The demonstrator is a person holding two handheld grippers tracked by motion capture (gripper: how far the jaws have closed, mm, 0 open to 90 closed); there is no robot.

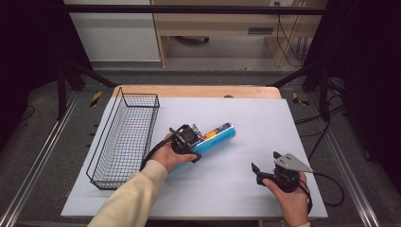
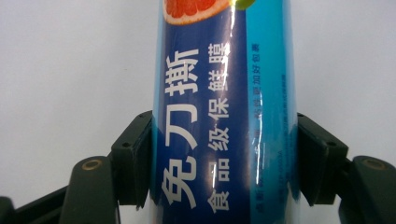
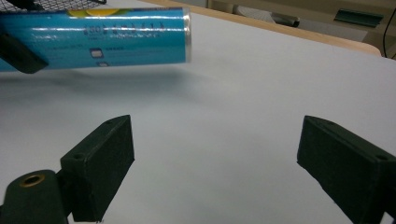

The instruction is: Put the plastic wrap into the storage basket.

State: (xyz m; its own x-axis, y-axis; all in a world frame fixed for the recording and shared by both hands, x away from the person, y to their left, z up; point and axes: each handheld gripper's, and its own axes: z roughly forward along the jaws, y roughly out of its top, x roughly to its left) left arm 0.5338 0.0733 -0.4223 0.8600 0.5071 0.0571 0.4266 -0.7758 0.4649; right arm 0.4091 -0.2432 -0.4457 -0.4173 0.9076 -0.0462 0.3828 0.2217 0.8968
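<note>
Left gripper view: left gripper (image 2: 224,163) pinching blue roll (image 2: 224,93) | right gripper (image 3: 215,168) spread

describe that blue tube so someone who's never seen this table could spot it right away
On the white table, just right of the black wire basket, the left gripper clamps a long blue tube. It is the one glossy, coloured thing there, printed with white Chinese characters and a grapefruit slice.
</note>
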